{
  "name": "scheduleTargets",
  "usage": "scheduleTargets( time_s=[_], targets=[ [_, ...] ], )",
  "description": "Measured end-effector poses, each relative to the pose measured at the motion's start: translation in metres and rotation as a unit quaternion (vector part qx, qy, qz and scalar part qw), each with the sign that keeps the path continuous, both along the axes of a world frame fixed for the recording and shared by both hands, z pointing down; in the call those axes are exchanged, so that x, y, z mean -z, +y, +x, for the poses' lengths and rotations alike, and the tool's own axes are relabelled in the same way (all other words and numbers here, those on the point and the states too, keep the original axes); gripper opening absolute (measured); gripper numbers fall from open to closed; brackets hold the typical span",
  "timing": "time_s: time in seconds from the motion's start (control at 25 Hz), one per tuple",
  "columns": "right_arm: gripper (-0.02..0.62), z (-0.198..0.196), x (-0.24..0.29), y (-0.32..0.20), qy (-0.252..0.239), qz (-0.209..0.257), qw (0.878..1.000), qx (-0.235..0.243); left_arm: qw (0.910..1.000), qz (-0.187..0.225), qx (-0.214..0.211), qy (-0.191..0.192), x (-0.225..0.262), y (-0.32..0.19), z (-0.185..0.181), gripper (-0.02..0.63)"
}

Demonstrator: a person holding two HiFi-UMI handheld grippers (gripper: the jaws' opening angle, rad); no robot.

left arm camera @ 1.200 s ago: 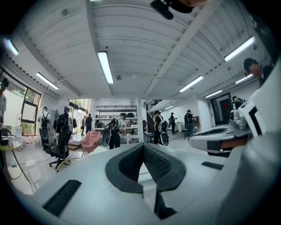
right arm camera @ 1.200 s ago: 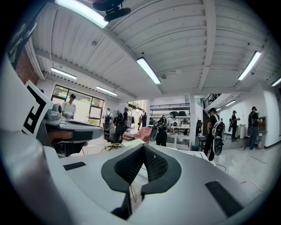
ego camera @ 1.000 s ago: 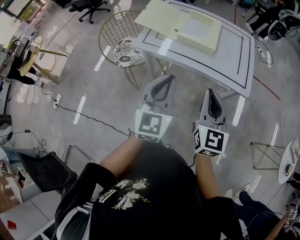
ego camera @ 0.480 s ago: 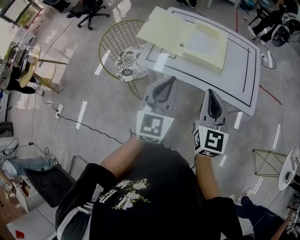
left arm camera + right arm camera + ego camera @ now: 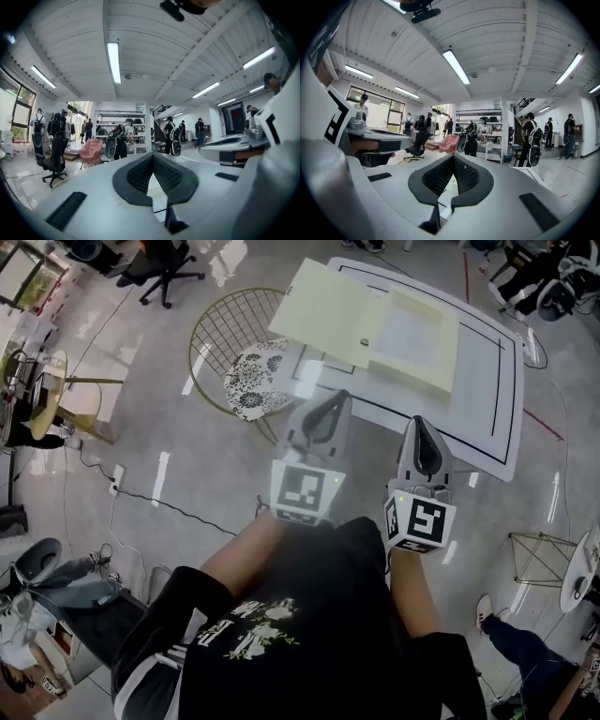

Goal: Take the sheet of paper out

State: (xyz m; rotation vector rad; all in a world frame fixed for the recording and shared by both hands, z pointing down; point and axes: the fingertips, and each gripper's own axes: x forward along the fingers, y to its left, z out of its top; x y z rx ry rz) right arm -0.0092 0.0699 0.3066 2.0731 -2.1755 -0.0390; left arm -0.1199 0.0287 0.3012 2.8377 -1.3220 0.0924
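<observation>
- Left gripper (image 5: 332,399): fingers (image 5: 140,176) shut tip to tip, with nothing between them. It is held out level in front of the person.
- Right gripper (image 5: 417,423): fingers (image 5: 466,176) likewise closed together and empty, level and alongside the left.
- Tabletop (image 5: 483,381): white with a black border line, ahead of both grippers. The gripper tips appear at its near edge, touching nothing.
- Folder (image 5: 328,310): pale yellow, lying flat on the tabletop with its flap opened to the left, well apart from both grippers.
- Sheet of paper (image 5: 405,334): a whiter rectangle in the folder's right half, apparently inside it. How it is tucked in cannot be told.
- Wire chair (image 5: 246,376): gold frame and patterned cushion, at the tabletop's left corner.
- Step in hand, as judged: the approach, with no contact yet and the sheet not yet out.
- Next move, as judged: reach over the tabletop and part the fingers. One gripper steadies the folder and the other pinches a free edge of the sheet, drawing it out flat to avoid creasing.
</observation>
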Motion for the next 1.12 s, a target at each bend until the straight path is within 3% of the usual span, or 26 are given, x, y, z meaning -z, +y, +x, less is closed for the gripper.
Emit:
scheduleTargets(
  time_s=[0.4,1.12],
  targets=[
    [-0.006,0.008,-0.006,-0.042,-0.002,-0.003,1.0,-0.002,0.9999,-0.009,-0.005,-0.001,-0.01,-0.039,0.01,-0.008],
    [-0.006,0.06,-0.02,-0.16,-0.019,-0.026,0.999,0.027,0.9992,-0.03,0.01,-0.022,-0.024,-0.148,0.07,-0.008]
  ],
)
